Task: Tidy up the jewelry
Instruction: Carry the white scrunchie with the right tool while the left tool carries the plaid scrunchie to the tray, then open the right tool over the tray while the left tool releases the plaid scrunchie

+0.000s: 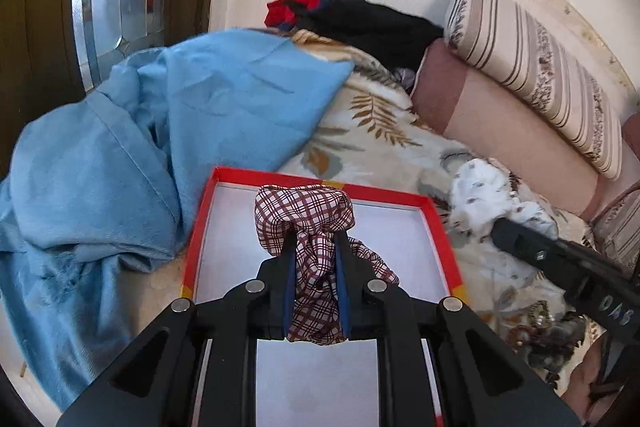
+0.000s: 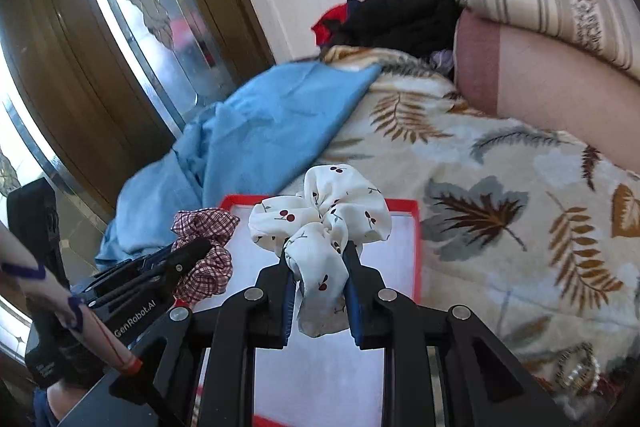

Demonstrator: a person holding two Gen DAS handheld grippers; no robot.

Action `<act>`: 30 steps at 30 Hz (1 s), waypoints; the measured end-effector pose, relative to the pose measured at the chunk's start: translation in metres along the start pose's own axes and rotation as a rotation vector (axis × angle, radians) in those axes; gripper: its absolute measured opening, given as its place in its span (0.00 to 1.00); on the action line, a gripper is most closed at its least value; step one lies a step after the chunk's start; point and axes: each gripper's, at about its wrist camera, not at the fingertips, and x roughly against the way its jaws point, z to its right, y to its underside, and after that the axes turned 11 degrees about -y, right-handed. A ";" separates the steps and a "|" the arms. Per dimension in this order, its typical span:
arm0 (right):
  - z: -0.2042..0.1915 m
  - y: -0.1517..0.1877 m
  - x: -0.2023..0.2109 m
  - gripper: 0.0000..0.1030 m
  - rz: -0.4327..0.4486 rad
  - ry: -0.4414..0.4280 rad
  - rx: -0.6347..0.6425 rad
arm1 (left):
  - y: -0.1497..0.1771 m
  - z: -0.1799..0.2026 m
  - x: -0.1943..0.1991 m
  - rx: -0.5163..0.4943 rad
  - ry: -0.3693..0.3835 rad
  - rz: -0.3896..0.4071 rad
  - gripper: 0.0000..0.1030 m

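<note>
Red box (image 1: 202,219): lies on the bed, lower centre of both views; white floor seen bare.
Left claw (image 1: 316,247): clamped on the plaid scrunchie (image 1: 304,211), held over the box.
Right claw (image 2: 320,263): clamped on the cherry scrunchie (image 2: 320,211), also over it.
Left to do: both to be dropped; jewelry pile (image 2: 576,371), lower right, untouched.

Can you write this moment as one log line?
left gripper: holds plaid fabric scrunchie | right gripper: holds white cherry-print scrunchie | both over red-rimmed tray

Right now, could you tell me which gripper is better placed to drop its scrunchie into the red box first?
Probably left: the left gripper holds the plaid scrunchie directly over the red box.
</note>
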 end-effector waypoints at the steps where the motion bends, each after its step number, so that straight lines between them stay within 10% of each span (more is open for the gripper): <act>1: 0.002 0.000 -0.007 0.24 -0.013 0.004 -0.001 | 0.000 0.000 -0.008 -0.004 -0.006 -0.011 0.15; 23: 0.056 0.002 -0.118 0.27 -0.125 0.041 -0.149 | -0.009 -0.014 -0.093 0.009 -0.014 -0.133 0.26; 30: 0.054 0.004 -0.112 0.62 -0.121 0.039 -0.138 | -0.009 -0.015 -0.085 0.027 -0.021 -0.110 0.42</act>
